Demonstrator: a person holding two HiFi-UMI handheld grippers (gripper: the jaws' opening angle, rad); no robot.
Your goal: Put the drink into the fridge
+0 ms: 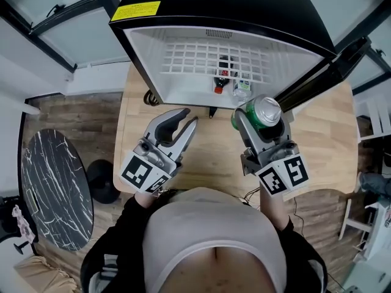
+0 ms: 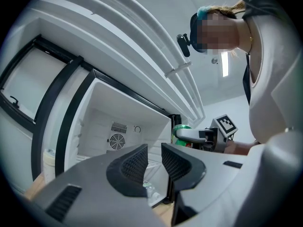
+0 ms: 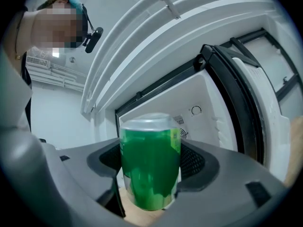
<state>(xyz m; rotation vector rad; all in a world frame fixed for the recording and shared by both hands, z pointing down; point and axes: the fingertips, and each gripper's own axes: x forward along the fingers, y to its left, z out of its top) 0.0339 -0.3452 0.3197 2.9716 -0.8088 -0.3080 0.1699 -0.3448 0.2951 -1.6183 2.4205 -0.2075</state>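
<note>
A green drink can (image 1: 264, 110) stands upright between the jaws of my right gripper (image 1: 259, 124), which is shut on it just in front of the open mini fridge (image 1: 183, 47). The right gripper view has the can (image 3: 150, 164) filling the space between the pads, with the white fridge interior (image 3: 208, 108) behind it. My left gripper (image 1: 183, 122) hovers over the table to the left of the can. Its jaws stand a narrow gap apart with nothing between them (image 2: 154, 155). From the left gripper view the can (image 2: 181, 130) shows off to the right.
Inside the fridge a cola bottle (image 1: 221, 78) and a clear water bottle (image 1: 242, 89) stand below a wire shelf (image 1: 201, 57). The black door (image 1: 330, 66) swings out to the right. The fridge sits on a wooden table (image 1: 330, 139). A round dark marble table (image 1: 55, 188) stands at the left.
</note>
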